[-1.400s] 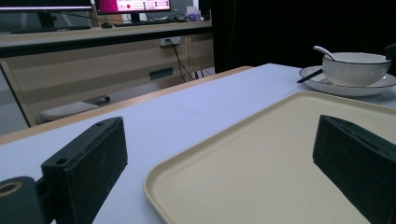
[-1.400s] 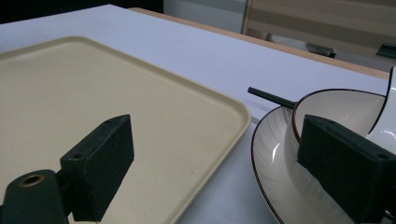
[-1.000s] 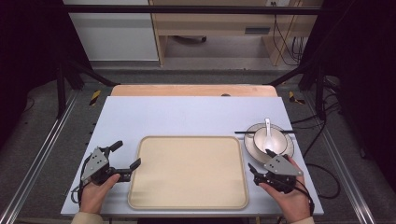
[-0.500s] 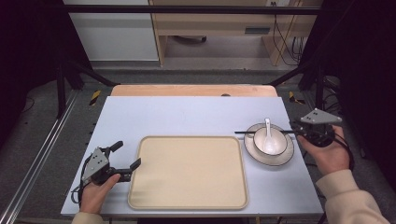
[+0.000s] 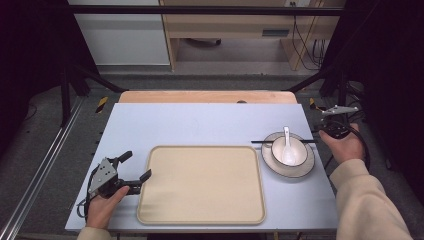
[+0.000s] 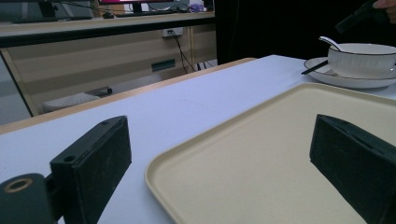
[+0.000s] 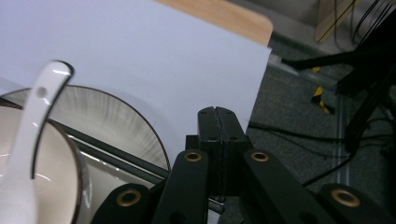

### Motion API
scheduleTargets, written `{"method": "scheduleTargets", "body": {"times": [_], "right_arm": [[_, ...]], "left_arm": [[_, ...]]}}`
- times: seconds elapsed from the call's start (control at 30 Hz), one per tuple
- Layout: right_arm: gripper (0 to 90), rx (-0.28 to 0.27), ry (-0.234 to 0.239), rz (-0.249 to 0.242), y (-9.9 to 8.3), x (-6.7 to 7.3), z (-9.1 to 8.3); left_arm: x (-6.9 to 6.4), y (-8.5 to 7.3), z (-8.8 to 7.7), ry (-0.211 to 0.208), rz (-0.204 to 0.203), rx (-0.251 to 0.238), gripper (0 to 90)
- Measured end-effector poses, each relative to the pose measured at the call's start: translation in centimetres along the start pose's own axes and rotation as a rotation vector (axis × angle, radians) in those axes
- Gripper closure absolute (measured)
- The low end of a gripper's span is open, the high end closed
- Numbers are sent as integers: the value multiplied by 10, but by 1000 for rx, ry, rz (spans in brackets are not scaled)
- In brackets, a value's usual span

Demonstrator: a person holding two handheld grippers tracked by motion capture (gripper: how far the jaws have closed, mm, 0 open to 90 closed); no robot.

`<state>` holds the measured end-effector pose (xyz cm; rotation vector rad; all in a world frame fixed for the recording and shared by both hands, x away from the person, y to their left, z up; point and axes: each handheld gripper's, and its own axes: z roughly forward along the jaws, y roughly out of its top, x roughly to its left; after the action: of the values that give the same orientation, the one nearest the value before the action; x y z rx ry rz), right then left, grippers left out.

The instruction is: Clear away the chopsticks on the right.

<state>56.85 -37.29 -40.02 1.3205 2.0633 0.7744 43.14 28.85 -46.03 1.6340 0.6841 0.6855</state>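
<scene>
Chopsticks (image 5: 260, 142) on the plate, right gripper shut at their end

Across the pale blue table (image 5: 200, 120), the beige tray (image 5: 200, 185) fills the lower middle of the high view. At its left edge the left gripper (image 5: 137, 165) rests with jaws wide apart and empty. Right of the tray sits the plate (image 5: 300, 170), carrying the bowl (image 5: 277, 150) and the white spoon (image 5: 287, 137). The chopsticks lie level over the plate's far rim. The right gripper (image 7: 217, 112) hangs at the frame's right edge, just off their tip. Its jaws have just been closing and now meet with nothing between them. To pick the sticks up cleanly, I judge it should reopen, come in low along them, pinch both together near the end, and stay clear of the bowl.
</scene>
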Motion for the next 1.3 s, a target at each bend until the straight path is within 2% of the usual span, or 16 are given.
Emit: {"method": "scheduleTargets", "body": {"times": [0.03, 0.07, 0.2, 0.3, 0.5, 0.53, 0.93, 1.03, 1.3], "right_arm": [[900, 14, 7, 6, -1, 0, 6], [900, 49, 12, 7, -4, 1, 15], [900, 90, 30, -2, -6, 5, 26], [900, 109, 22, -16, -7, 7, 30], [900, 127, 19, -6, -8, 4, 34], [900, 144, 14, -10, -9, 4, 36], [900, 178, 33, -32, -17, 5, 32], [900, 170, 41, -26, -21, 5, 31], [900, 200, 45, -8, -38, 13, 14]], "left_arm": [[0, 0, 0, 1, 0, 1, 52], [0, 0, 0, 1, 0, 0, 52], [0, 0, 0, 0, 1, 3, 52], [0, 0, 0, -3, 6, 6, 53], [-1, 0, 1, -4, 4, 3, 54], [0, -1, 1, -4, 8, 7, 54], [-1, -1, 2, -8, 14, 15, 58], [-1, -1, 2, -9, 15, 16, 58], [-1, -1, 2, -9, 15, 20, 59]]}}
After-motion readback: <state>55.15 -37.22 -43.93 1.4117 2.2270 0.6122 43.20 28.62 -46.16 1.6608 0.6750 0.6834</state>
